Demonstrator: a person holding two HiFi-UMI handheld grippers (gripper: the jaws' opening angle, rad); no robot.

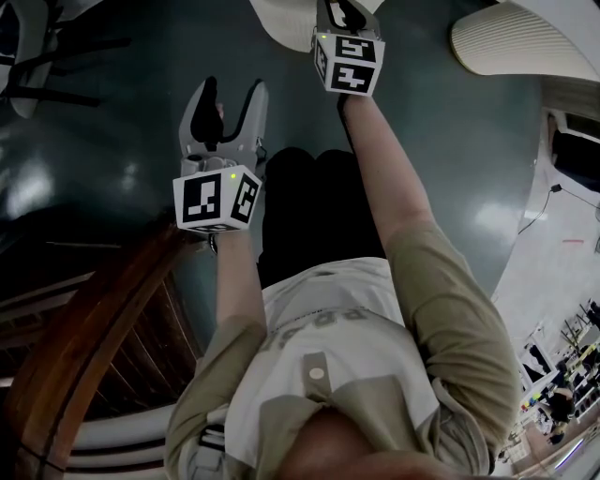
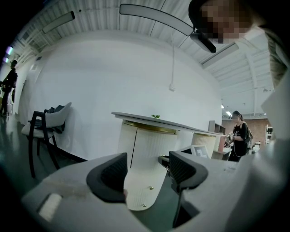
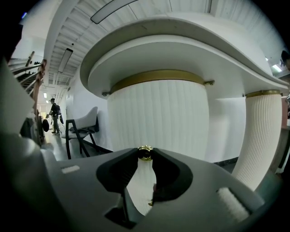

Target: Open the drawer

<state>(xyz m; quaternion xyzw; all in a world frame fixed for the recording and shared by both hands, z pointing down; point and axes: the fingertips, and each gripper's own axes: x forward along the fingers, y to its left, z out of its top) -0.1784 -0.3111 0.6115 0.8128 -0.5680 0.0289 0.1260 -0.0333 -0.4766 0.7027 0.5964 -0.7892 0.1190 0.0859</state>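
A white ribbed cabinet (image 3: 158, 118) stands under a curved tabletop, and its drawer front bears a small gold knob (image 3: 145, 152). My right gripper (image 3: 145, 157) is shut on that knob, its dark fingertips pressing on both sides. In the head view the right gripper (image 1: 342, 19) reaches to the ribbed cabinet (image 1: 281, 23) at the top edge. My left gripper (image 1: 234, 98) hangs over the dark floor, open and holding nothing. In the left gripper view the left gripper (image 2: 147, 170) frames the lower ribbed drawer front (image 2: 140, 190) with two small gold knobs.
A second ribbed column (image 3: 265, 136) stands to the right. A chair (image 3: 84, 129) stands by the left wall, and a person (image 2: 239, 140) stands far off. A wooden handrail (image 1: 84, 347) curves at my lower left.
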